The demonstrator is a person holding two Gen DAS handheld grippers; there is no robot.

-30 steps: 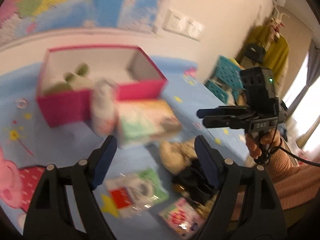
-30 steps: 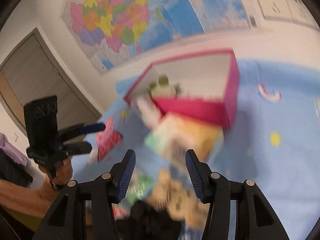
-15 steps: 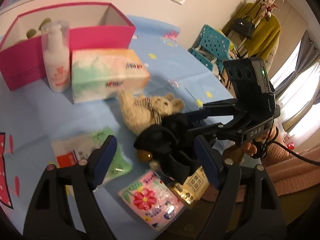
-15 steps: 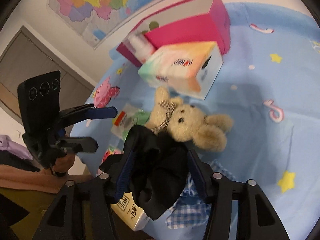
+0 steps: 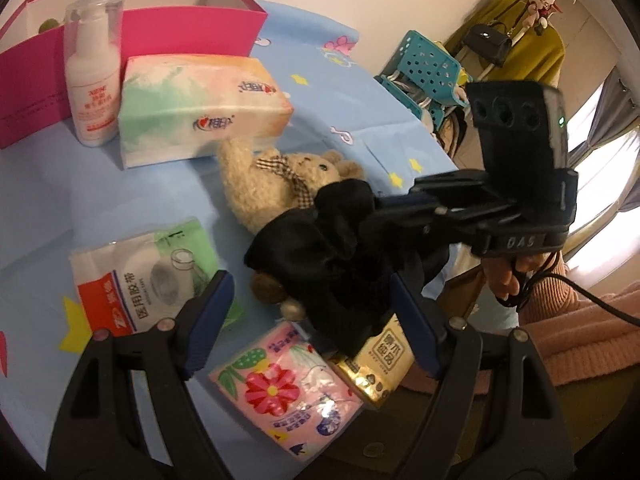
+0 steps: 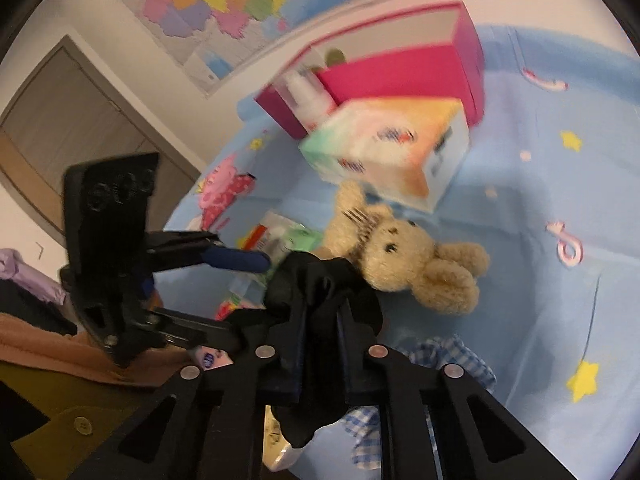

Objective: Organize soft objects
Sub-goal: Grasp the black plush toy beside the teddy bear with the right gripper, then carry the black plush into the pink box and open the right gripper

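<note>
**A:** Where do you stand with the black cloth?

**B:** Your right gripper has just closed its jaws on it; the pads pinch a bunched fold, and the rest hangs loose below the fingers. The cloth sits at the near edge of the blue table, lapping over the teddy bear's lower half.

**A:** And your left gripper?

**B:** Its jaws stand wide, holding nothing. It hovers just this side of the same cloth, over the pink tissue pack and the gold packet.

**A:** Which way does the cloth have to travel?

**B:** Judging by the task, to the pink box. From your right gripper it lies straight ahead at the far side, well apart, with the bear and the tissue box directly between. The lotion bottle stands just in front of the box wall.

**A:** So which hand is better placed?

**B:** The right, since it already holds the cloth. You will likely need to lift it clear of the bear first, or the bear may drag along.
</note>
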